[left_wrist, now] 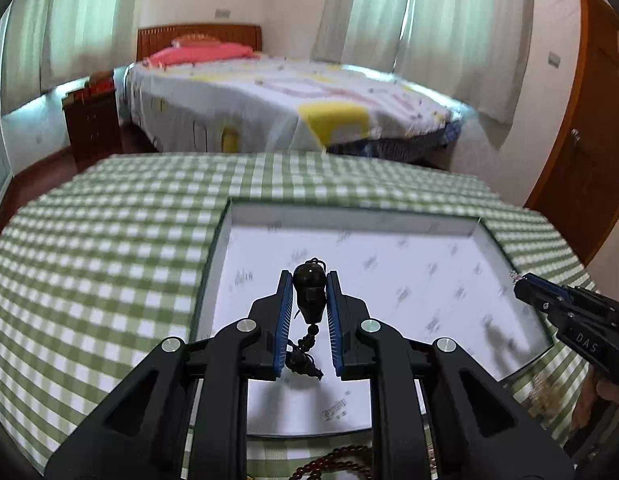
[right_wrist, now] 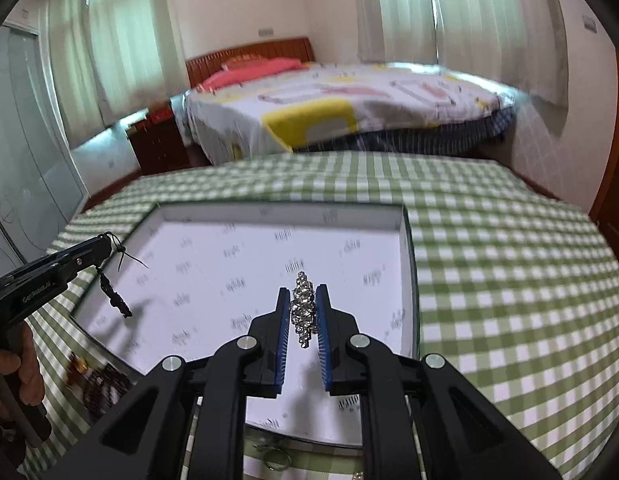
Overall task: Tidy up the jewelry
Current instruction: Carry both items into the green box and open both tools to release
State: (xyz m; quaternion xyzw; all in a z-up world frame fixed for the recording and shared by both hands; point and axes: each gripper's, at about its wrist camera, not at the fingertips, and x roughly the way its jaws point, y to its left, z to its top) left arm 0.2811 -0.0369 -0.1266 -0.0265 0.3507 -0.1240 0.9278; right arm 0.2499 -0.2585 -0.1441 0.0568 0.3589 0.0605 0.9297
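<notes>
My left gripper (left_wrist: 308, 280) is shut on a dark beaded pendant (left_wrist: 308, 292) whose cord and small beads hang down between the fingers, above the white tray (left_wrist: 349, 218). It also shows in the right wrist view (right_wrist: 105, 246), over the tray's left edge, with the pendant tail (right_wrist: 115, 298) dangling. My right gripper (right_wrist: 303, 294) is shut on a sparkling rhinestone piece (right_wrist: 302, 310), held above the tray (right_wrist: 269, 210). It shows in the left wrist view (left_wrist: 519, 280) at the tray's right edge.
The tray lies on a green checked tablecloth (left_wrist: 89, 260). A reddish-brown bead bracelet (left_wrist: 333, 464) lies near the front edge. More jewelry (right_wrist: 97, 380) and a metal ring (right_wrist: 279, 460) lie beside the tray. A bed (left_wrist: 289, 100) stands behind the table.
</notes>
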